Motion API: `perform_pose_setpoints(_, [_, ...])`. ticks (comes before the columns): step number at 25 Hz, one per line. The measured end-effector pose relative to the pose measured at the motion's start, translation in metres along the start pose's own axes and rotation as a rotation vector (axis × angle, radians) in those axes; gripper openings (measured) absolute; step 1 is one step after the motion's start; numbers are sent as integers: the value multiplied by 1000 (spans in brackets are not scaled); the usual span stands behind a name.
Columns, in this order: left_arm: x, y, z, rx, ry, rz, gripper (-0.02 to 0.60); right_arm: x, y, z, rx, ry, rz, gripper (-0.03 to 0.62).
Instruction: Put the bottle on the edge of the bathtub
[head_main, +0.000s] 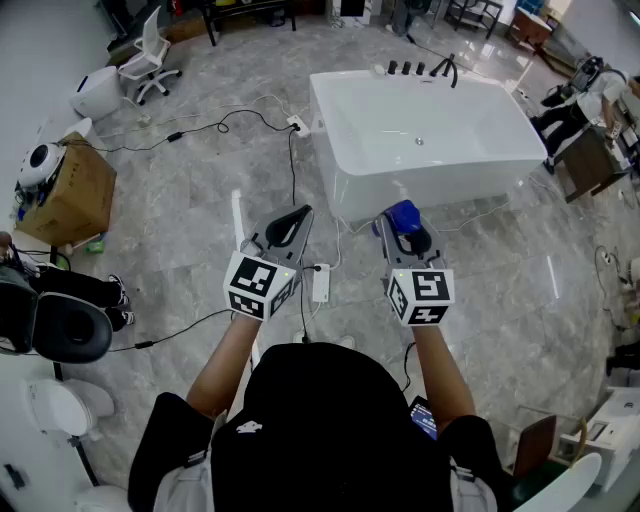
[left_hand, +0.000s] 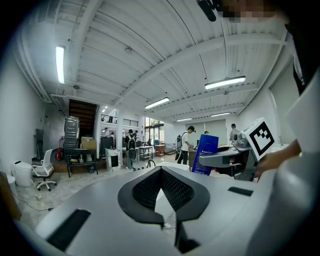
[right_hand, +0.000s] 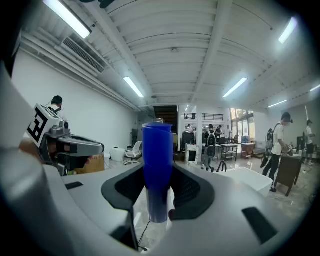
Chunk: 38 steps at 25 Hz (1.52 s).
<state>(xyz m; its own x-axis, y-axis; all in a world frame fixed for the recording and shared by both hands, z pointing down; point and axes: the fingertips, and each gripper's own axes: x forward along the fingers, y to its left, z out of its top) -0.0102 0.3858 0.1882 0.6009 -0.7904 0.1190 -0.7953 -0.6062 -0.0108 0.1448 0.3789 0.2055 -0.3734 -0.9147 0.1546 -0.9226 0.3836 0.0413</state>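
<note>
Trailing cables before bathtub

In the head view the right claw is covering most of the bottle, only its blue top showing. In the left gripper view the bottle's print is coming out too small to read. In the right gripper view the claw's body is hiding part of the bathtub.
</note>
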Motion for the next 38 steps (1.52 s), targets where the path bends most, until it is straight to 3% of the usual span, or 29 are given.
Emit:
perform_pose_setpoints(22, [14,-57,-14,-8,20,19,8,-29,-27,-24,41,-2,58,164])
perform_pose_setpoints(31, [31,-48,-11,-19,10,47,8,-14,-37,-28,44,2,78,164])
perform_pose_setpoints(38, [72,-22,-16,-32,9,24,8,30,-50,-31,42,14,73,164])
